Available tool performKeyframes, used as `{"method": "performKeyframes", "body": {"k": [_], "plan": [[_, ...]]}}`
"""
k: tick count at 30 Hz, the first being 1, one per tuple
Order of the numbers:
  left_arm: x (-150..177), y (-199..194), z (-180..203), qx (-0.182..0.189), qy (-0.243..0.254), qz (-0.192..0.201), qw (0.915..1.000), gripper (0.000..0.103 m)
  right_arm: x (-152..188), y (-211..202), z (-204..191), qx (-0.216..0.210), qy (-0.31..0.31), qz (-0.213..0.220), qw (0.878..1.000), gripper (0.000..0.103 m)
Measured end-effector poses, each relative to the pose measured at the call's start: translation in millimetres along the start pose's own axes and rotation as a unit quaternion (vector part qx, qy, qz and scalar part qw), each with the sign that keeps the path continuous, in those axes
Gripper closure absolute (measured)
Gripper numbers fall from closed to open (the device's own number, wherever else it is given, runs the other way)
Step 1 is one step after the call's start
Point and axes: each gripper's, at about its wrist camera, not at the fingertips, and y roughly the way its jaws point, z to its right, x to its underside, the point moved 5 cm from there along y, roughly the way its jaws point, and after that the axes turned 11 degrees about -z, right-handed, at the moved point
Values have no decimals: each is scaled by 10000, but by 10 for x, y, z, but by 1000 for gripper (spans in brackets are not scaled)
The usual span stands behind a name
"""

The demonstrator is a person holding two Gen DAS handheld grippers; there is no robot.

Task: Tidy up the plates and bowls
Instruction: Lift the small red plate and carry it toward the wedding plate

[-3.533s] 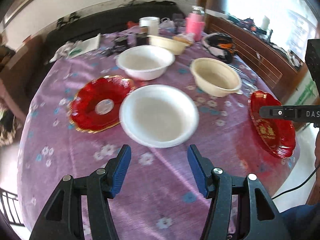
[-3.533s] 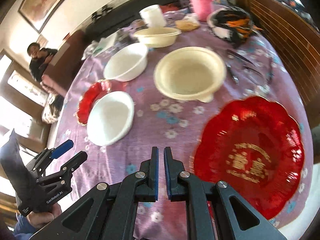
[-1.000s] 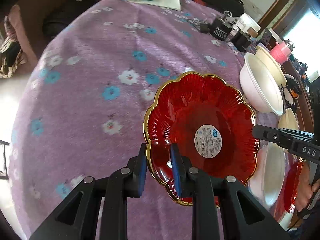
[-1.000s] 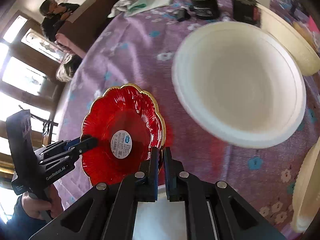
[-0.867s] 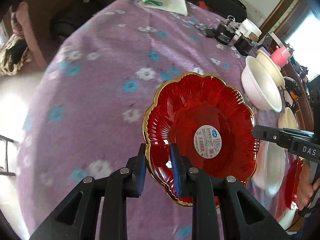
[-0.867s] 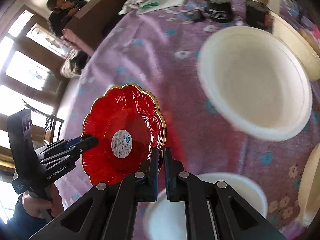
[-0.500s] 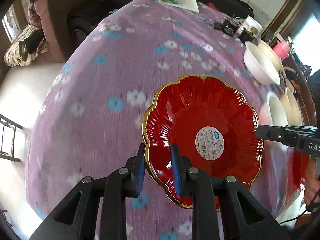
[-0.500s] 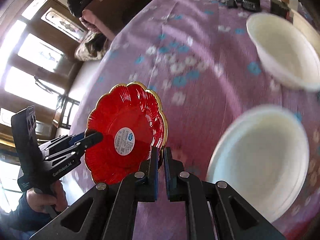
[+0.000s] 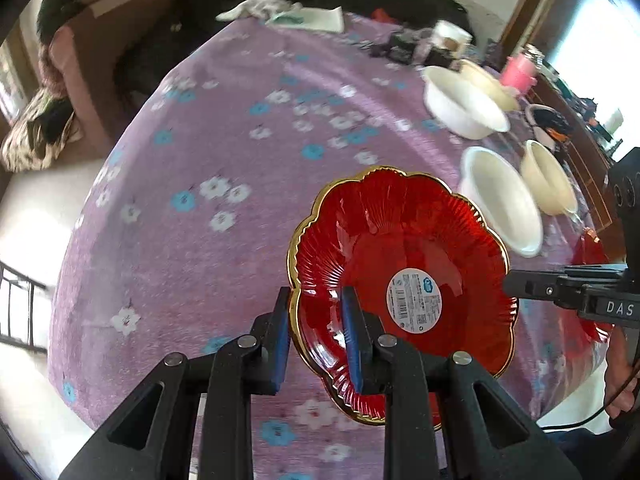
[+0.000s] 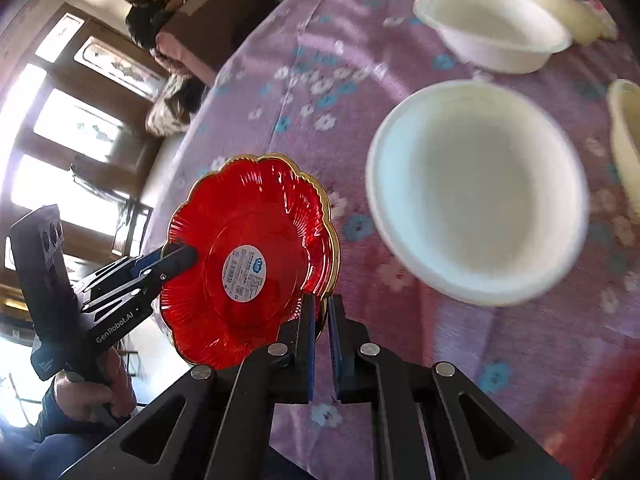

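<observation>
Both tools, left and right, clamp opposite rims of the red plate above bare tablecloth.

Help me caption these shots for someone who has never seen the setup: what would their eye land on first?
First, the red gold-rimmed plate with a white sticker at its centre, held above the purple flowered tablecloth, the left tongs clamped on one edge and the right tongs on the opposite edge. Next, the white bowl on the cloth just beyond it, with more pale bowls farther back.
</observation>
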Motion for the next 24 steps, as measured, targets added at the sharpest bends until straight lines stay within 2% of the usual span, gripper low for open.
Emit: {"method": "performKeyframes", "body": {"k": [11,16,24], "plan": [[-127,-100,911,212,917,125,9955,78,431,-747,442,104,504,808,9954,95],[-180,-99,1445,289,1479,143,9885,77,704,-1022,762,130,979,1110,9889,95],[-141,-7,2368,509,2354,89,9705,77,1311,-1442,1334,184,1776,1559,9715,95]]}}
